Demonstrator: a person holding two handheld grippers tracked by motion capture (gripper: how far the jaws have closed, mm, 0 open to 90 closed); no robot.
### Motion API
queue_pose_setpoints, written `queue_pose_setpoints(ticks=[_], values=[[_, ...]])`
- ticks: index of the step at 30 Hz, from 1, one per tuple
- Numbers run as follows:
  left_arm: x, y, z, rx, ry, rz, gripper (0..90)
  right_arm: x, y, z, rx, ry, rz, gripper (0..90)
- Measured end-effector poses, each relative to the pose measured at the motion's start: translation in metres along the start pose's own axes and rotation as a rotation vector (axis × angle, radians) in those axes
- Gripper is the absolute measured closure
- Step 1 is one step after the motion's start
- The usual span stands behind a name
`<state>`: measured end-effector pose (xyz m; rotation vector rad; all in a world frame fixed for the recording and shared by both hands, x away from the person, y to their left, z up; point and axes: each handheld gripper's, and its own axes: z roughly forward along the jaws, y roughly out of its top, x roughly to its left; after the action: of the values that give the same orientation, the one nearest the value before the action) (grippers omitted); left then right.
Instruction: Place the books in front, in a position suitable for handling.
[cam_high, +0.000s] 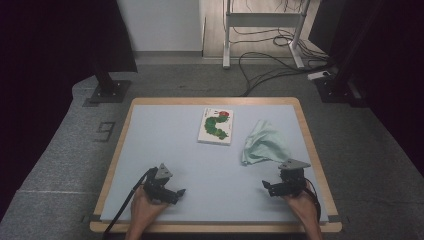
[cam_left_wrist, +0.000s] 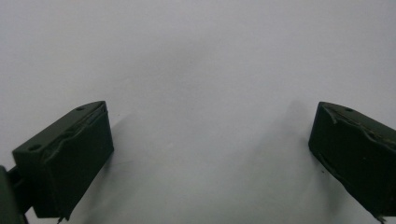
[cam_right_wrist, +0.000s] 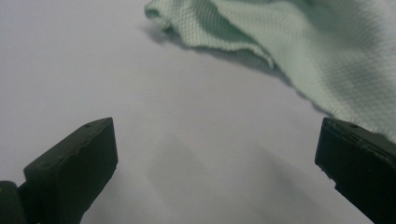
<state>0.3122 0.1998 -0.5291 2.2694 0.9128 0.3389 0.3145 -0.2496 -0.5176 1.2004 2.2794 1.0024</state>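
Left gripper (cam_high: 169, 190) sits at about 7 o'clock on the table (cam_high: 165, 145), low over the pale blue mat near the front edge, jaws pointing roughly toward 4 o'clock. In the left gripper view its jaws stand wide apart with bare mat between them, holding nothing (cam_left_wrist: 210, 154). Right gripper (cam_high: 280, 187) is at about 5 o'clock, near the front right corner, with its grey three-cornered plate on top. Its jaws are spread wide too, nothing between them but mat (cam_right_wrist: 215, 163). Green cloth (cam_high: 264, 143) lies crumpled at about 3 o'clock on the table, just beyond the right gripper at its 12 o'clock; the near edge of the cloth is close to the gripper's plate in the high view, can't tell whether it touches. In the right gripper view the cloth (cam_right_wrist: 289, 42) fills the upper right, from 12 to 3 o'clock, with a folded hem raised off the mat and a shadow under it; its lower edge runs down to just behind the right-hand jaw, not between the jaws. Picture book (cam_high: 216, 126) with a green caterpillar on the cover lies flat at about 12 o'clock from table centre, just left of the cloth, apart from it, well away from both grippers.
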Motion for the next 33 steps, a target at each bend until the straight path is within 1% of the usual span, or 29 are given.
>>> queue_pose_setpoints(ticks=[5, 9, 15, 20, 25, 28, 33], values=[[0.0, 0.0, 0.0, 0.0, -0.001, 0.0, 0.0, -0.006, 0.01, 0.003, -0.012, -0.005, 0.008, 0.0], [0.0, 0.0, 0.0, 0.0, 0.0, 0.0, 0.0, -0.009, 0.019, 0.006, -0.023, -0.009, 0.0, 0.0], [0.0, 0.0, 0.0, 0.0, 0.0, 0.0, 0.0, -0.018, 0.034, 0.01, -0.049, -0.022, 0.002, 0.0], [0.0, 0.0, 0.0, 0.0, 0.0, -0.001, 0.0, -0.025, 0.045, 0.019, -0.038, -0.045, -0.019, 0.0], [0.0, 0.0, 0.0, 0.0, 0.0, -0.001, 0.0, -0.033, 0.053, 0.03, -0.029, -0.057, -0.029, 0.0], [0.0, 0.0, 0.0, 0.0, 0.0, -0.001, 0.0, -0.04, 0.059, 0.037, -0.019, -0.072, -0.04, 0.0], [0.0, 0.0, 0.0, -0.001, -0.001, -0.001, 0.0, -0.051, 0.064, 0.048, 0.0, -0.083, -0.045, 0.0]])
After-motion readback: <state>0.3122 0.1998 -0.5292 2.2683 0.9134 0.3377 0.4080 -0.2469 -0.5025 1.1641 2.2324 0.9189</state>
